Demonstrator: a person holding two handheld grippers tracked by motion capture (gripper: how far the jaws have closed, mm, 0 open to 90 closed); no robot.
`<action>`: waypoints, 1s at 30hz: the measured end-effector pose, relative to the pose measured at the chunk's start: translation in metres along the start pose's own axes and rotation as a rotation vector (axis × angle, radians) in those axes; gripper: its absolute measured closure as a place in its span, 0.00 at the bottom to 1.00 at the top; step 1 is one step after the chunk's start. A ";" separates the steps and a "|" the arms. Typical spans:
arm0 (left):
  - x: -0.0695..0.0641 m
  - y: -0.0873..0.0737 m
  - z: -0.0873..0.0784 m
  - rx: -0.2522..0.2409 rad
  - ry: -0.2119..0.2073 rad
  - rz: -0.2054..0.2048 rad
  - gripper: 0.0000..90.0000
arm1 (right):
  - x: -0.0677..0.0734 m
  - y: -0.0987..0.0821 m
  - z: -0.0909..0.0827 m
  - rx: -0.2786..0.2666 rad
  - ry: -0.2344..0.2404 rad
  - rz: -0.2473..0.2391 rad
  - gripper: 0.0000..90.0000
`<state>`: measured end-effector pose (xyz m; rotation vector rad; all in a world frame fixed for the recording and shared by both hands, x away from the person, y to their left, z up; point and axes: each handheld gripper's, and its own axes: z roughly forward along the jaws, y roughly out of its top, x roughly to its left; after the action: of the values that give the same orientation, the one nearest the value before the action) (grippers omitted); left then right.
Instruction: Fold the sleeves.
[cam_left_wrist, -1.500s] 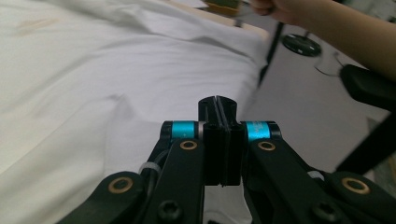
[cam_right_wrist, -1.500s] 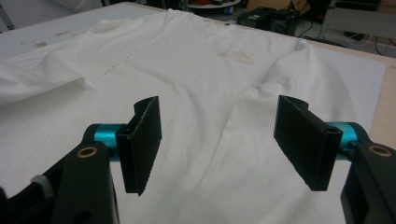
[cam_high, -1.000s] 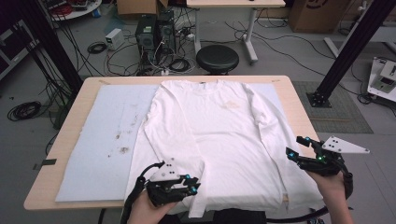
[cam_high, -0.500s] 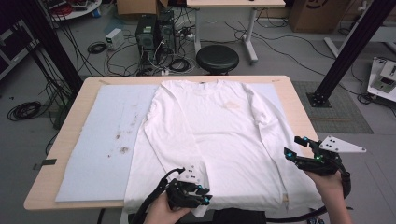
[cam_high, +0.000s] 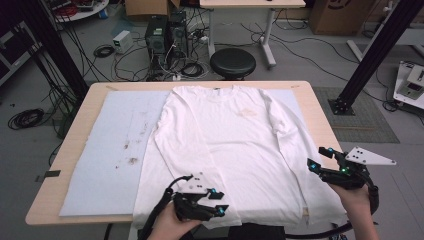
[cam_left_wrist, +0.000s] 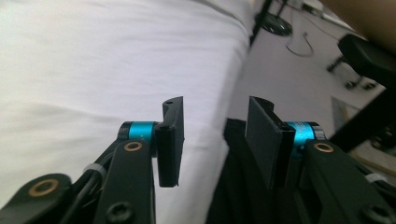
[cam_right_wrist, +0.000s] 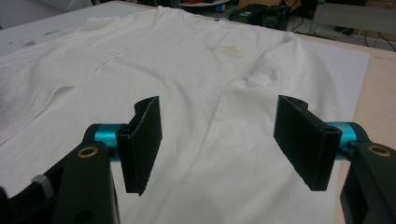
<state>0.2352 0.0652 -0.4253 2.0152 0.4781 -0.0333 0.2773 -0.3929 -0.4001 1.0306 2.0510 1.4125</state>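
A white long-sleeved shirt (cam_high: 235, 145) lies flat on the table, collar at the far side, hem at the near edge. My left gripper (cam_high: 221, 201) stands open at the hem near the bottom of the left sleeve. In the left gripper view the left gripper (cam_left_wrist: 215, 140) straddles the shirt's edge (cam_left_wrist: 116, 70), nothing clamped. My right gripper (cam_high: 318, 159) is open at the shirt's right sleeve, near the cuff. The right gripper view has the right gripper (cam_right_wrist: 217, 140) wide apart over the sleeve (cam_right_wrist: 261, 121), with the shirt's body (cam_right_wrist: 140, 60) beyond.
A pale blue mat (cam_high: 110, 150) with dark stains covers the wooden table (cam_high: 320, 120) under the shirt. Beyond the far edge stand a black stool (cam_high: 232, 62), computer towers (cam_high: 165, 35) and cables. A black post (cam_high: 372, 55) rises at the right.
My left gripper has moved right along the near hem, towards the middle. My right gripper has held nearly still at the right sleeve. The shirt has not moved.
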 end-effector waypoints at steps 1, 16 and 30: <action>0.003 0.000 -0.008 -0.019 0.027 0.001 0.62 | 0.000 0.000 0.000 0.000 0.000 0.000 0.36; 0.049 -0.036 -0.117 -0.206 0.351 0.014 0.53 | 0.006 -0.012 -0.007 0.070 -0.044 0.003 0.40; 0.066 -0.064 -0.158 -0.282 0.476 -0.016 0.47 | -0.002 -0.064 -0.065 0.140 -0.153 0.084 0.55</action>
<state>0.2452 0.2474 -0.4181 1.7336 0.7520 0.4879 0.2111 -0.4459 -0.4347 1.2558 2.0388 1.2031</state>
